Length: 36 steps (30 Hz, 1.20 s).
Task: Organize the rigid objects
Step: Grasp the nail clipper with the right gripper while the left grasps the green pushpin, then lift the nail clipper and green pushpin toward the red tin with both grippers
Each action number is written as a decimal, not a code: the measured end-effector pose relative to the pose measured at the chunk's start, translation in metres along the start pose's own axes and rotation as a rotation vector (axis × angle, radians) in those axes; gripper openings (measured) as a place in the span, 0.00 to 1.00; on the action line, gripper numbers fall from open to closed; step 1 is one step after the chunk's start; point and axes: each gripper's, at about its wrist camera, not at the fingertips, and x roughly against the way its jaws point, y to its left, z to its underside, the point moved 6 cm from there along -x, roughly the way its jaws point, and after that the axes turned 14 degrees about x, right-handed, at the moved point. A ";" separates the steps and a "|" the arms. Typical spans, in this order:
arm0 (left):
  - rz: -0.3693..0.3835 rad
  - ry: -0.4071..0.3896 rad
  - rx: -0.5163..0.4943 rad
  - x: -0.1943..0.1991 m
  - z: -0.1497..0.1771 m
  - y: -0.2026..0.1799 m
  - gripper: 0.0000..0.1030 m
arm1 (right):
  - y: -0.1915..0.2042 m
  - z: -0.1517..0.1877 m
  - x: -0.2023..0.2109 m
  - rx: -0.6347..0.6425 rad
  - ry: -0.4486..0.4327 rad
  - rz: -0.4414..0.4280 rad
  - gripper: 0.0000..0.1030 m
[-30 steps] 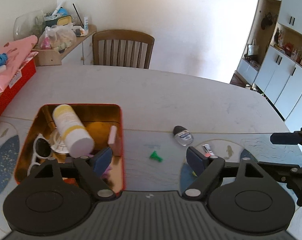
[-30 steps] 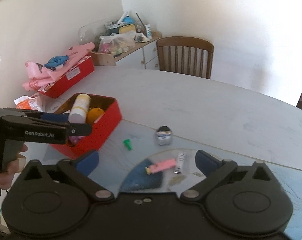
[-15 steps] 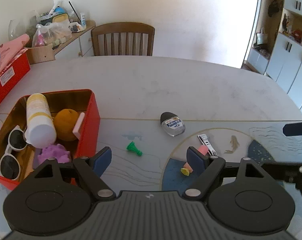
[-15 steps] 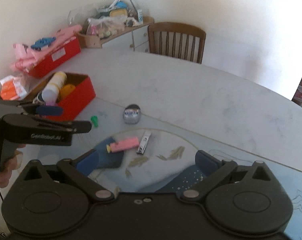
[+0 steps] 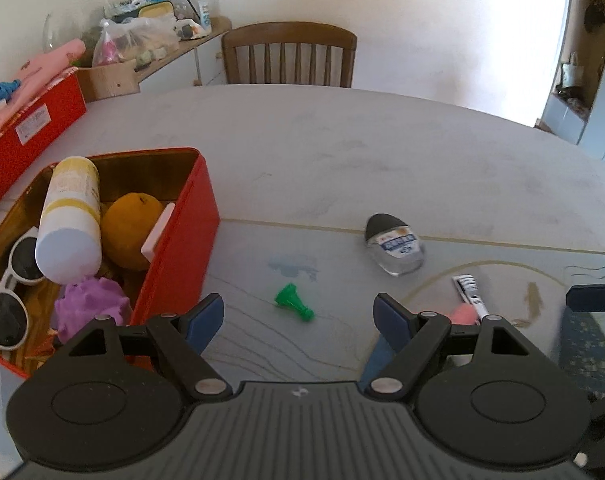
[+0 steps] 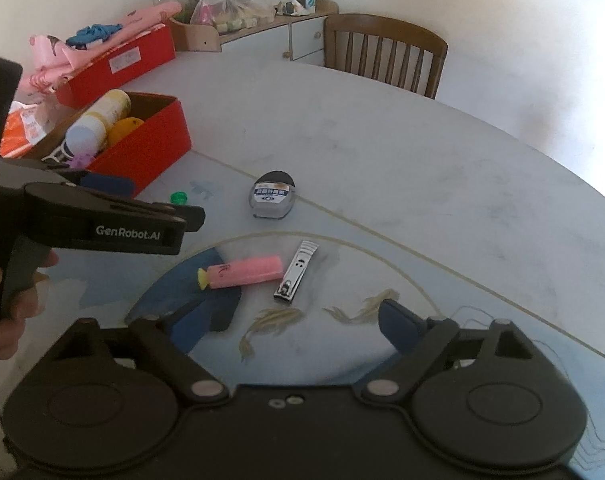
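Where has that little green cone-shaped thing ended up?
The green cone piece lies loose on the table, just right of the red box in the left wrist view, left of the small clear bottle.

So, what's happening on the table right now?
Both grippers open, empty: left gripper near green cone, right gripper, jaws just narrowing, near pink eraser. Red box part-filled. Nothing in the way.

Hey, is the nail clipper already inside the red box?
No, the nail clipper lies on the table beside the pink highlighter, well apart from the red box.
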 end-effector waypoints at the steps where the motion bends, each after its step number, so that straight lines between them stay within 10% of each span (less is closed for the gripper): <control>1: -0.006 -0.003 -0.007 -0.001 0.000 -0.001 0.79 | 0.000 0.000 -0.004 0.000 0.004 -0.005 0.82; 7: -0.049 -0.045 -0.017 -0.004 0.001 -0.008 0.78 | 0.002 0.001 -0.018 0.024 0.021 -0.003 0.73; 28: -0.074 0.006 0.136 -0.023 -0.005 0.004 0.19 | 0.004 -0.004 -0.030 0.059 -0.029 0.008 0.26; 36: -0.053 0.014 0.102 -0.021 -0.003 0.005 0.14 | -0.004 0.000 -0.025 0.026 -0.019 0.045 0.10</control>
